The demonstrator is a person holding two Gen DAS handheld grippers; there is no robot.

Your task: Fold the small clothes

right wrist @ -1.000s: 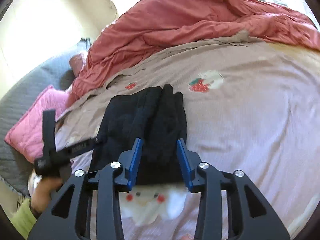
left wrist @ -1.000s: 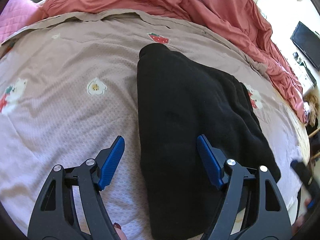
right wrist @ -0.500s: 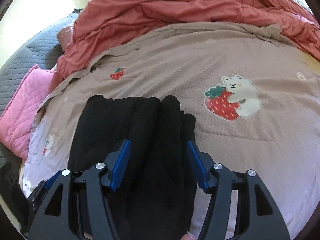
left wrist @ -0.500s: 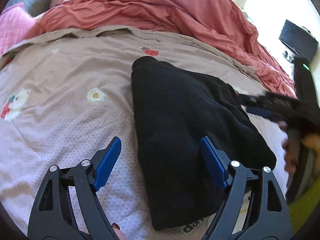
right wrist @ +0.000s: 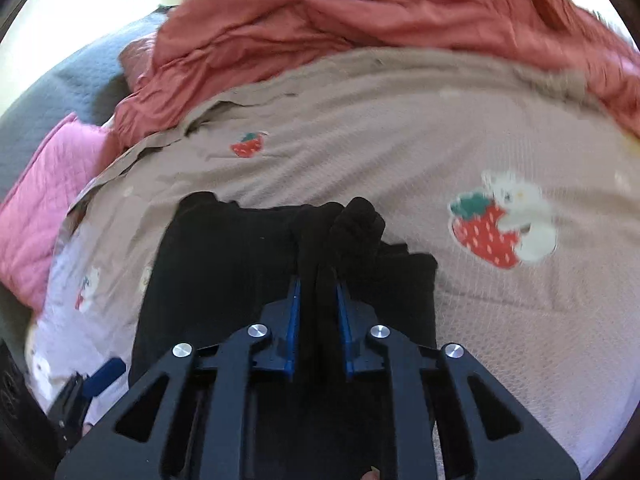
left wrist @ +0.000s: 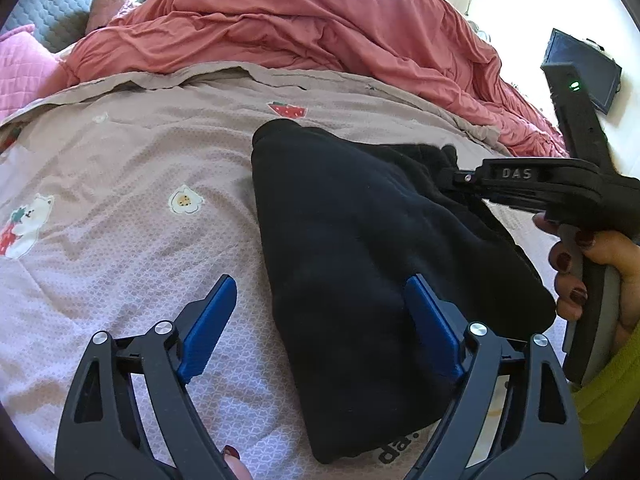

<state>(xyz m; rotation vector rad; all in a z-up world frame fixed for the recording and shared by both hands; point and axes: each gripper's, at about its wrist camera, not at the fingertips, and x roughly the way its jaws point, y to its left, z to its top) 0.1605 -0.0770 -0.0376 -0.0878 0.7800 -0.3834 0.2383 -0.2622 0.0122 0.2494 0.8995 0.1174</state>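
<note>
Sunlit bedding fills both views: a pale pink bedsheet (left wrist: pixel 120 240) printed with strawberries and bears, a pink pillow (left wrist: pixel 20 68) at the far left, and a rumpled red duvet (left wrist: pixel 320 24) heaped along the far side. Near the middle of the bed lies the black garment (left wrist: pixel 352 240), folded into a long strip running near to far. The left hand-held gripper (left wrist: pixel 320 332) hovers over its near end with blue fingers spread wide, one above the sheet, the other over the cloth. To the right, the right hand-held gripper (right wrist: pixel 318 304) is pinching a raised fold of the garment at its far right edge, its blue pads pressed against bunched fabric.
</note>
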